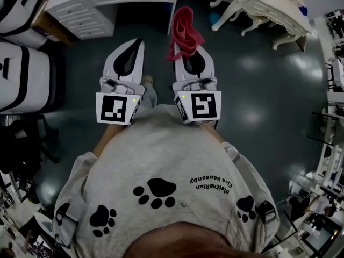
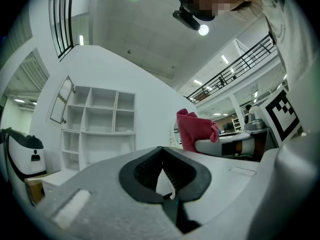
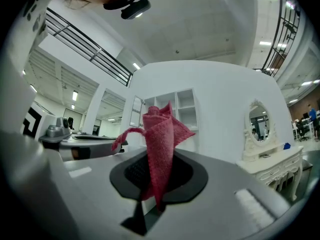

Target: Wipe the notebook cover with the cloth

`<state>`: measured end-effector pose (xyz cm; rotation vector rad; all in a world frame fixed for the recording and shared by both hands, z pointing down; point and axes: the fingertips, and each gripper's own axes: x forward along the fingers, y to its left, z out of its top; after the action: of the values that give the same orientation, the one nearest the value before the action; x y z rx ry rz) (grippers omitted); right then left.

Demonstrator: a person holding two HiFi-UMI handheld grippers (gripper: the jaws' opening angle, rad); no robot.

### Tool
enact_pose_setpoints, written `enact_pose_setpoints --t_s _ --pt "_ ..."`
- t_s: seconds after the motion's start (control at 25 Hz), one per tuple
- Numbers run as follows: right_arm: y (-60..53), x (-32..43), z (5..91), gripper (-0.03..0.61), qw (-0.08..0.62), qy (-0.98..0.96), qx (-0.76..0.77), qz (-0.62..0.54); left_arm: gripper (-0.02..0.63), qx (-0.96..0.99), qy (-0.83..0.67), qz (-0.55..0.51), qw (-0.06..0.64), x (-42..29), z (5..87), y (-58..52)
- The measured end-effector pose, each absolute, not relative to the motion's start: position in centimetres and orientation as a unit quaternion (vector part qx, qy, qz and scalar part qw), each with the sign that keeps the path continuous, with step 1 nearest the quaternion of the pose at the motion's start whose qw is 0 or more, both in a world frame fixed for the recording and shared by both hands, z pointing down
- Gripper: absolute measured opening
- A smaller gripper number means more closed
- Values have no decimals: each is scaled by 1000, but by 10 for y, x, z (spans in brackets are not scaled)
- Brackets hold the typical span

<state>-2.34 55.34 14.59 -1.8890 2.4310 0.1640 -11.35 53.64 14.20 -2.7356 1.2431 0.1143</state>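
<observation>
Both grippers are held close against the person's grey paw-print shirt (image 1: 166,181), pointing away over the dark floor. My right gripper (image 1: 194,51) is shut on a red cloth (image 1: 184,32), which sticks out past its tips in a bunched fold. In the right gripper view the cloth (image 3: 160,144) stands up from between the black pads of that gripper (image 3: 156,186). My left gripper (image 1: 134,44) is beside it, jaws together with nothing in them (image 2: 165,176). The cloth (image 2: 194,129) also shows in the left gripper view, to the right. No notebook is in any view.
A white desk with drawers (image 1: 102,7) stands ahead on the left and a white vanity table (image 1: 269,7) ahead on the right. White cases (image 1: 24,74) line the left side. A white shelf unit (image 2: 100,121) and an oval mirror (image 3: 258,125) stand by the wall.
</observation>
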Motion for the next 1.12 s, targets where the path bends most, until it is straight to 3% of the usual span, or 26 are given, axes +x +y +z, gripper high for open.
enact_pose_setpoints --t_s 1.12 --pt "291 -19 159 46 9 746 -665 33 -3 -938 341 37 45 -102 153 267"
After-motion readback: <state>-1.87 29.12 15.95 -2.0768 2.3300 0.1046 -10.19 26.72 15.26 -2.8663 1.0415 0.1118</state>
